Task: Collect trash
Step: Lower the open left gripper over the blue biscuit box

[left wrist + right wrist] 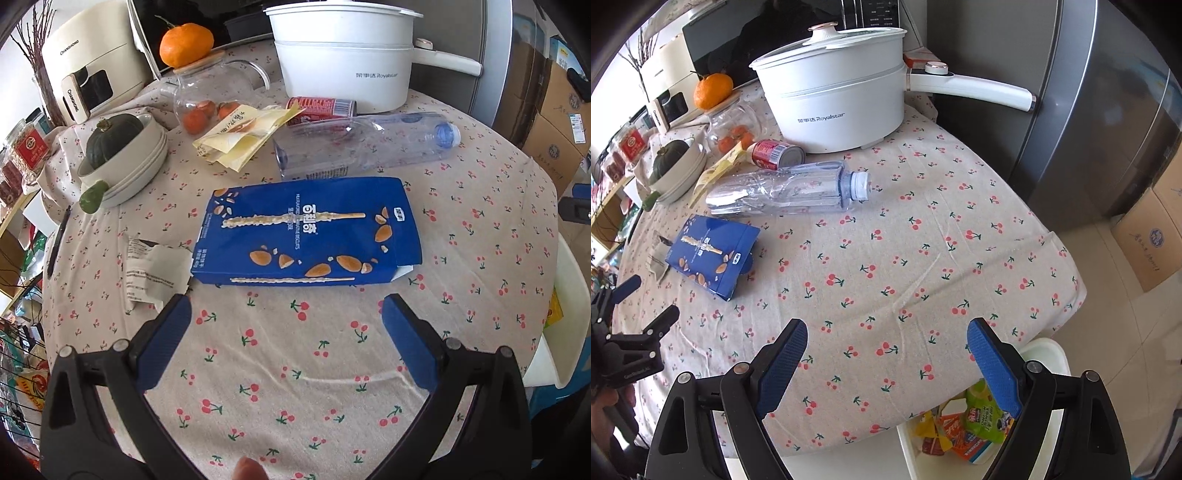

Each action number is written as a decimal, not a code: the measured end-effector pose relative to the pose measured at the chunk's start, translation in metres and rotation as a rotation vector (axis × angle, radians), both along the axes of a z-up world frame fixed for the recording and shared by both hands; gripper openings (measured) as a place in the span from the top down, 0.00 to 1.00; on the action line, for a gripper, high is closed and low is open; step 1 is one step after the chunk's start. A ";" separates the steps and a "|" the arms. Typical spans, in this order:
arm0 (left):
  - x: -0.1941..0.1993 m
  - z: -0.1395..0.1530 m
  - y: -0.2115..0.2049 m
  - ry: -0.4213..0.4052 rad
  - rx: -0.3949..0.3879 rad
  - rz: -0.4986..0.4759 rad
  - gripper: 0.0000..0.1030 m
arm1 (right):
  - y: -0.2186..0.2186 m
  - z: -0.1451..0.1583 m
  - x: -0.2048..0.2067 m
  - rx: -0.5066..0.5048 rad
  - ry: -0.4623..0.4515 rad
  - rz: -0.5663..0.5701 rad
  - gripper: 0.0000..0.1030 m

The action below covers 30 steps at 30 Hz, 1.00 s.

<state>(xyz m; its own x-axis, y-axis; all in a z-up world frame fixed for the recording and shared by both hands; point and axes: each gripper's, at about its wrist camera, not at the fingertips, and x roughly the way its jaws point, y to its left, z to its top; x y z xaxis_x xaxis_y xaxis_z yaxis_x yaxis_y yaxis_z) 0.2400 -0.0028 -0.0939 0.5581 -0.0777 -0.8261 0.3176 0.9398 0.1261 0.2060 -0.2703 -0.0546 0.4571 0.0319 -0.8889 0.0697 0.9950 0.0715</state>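
Cherry-print cloth covers the counter (923, 236), fridge behind. I've got the left hand-held gripper (286, 314) spread wide, w/ nothing in it, lined up just short of the blue biscuit box (306, 232), which lies flat, prob. next pick. Right hand-held gripper (886, 339) also wide and empty, over the counter edge above the white bin (1045, 349) w/ wrappers inside. Beyond: crumpled receipt (155, 269), empty plastic bottle (786, 190), red can (775, 153), yellow wrapper (240, 136).

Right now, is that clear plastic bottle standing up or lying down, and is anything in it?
Lying down, looks empty. The plastic bottle rests on its side on the tablecloth, cap on; no liquid shows inside.
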 end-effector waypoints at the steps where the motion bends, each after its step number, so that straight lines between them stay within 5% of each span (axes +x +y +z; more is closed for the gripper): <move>1: 0.008 0.000 0.005 0.014 -0.022 0.016 0.01 | 0.001 -0.001 0.001 -0.001 0.002 0.001 0.13; 7: 0.049 -0.003 0.052 0.074 -0.220 0.179 0.01 | 0.004 -0.008 0.008 -0.015 0.027 0.003 0.13; 9: 0.054 -0.005 0.057 0.079 -0.234 0.167 0.01 | 0.005 -0.010 0.010 -0.017 0.034 0.008 0.13; 14: 0.058 0.005 0.032 0.022 -0.122 -0.112 0.01 | 0.008 -0.011 0.012 -0.017 0.037 0.022 0.13; 19: 0.080 0.004 0.010 0.095 -0.025 -0.381 0.01 | 0.006 -0.011 0.009 -0.033 0.033 0.038 0.13; 23: 0.096 -0.003 0.001 0.159 0.036 -0.470 0.01 | -0.006 -0.015 0.007 -0.051 0.044 0.025 0.13; 30: 0.125 -0.022 -0.011 0.276 -0.004 -0.537 0.01 | -0.031 -0.023 0.005 -0.029 0.070 -0.014 0.13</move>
<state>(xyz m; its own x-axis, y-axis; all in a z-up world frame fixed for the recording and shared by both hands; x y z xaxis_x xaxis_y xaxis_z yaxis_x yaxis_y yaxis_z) 0.3650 -0.0138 -0.1157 0.2051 -0.2932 -0.9338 0.7685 0.6391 -0.0319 0.2110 -0.3013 -0.0778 0.3939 -0.0007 -0.9192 0.0878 0.9955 0.0369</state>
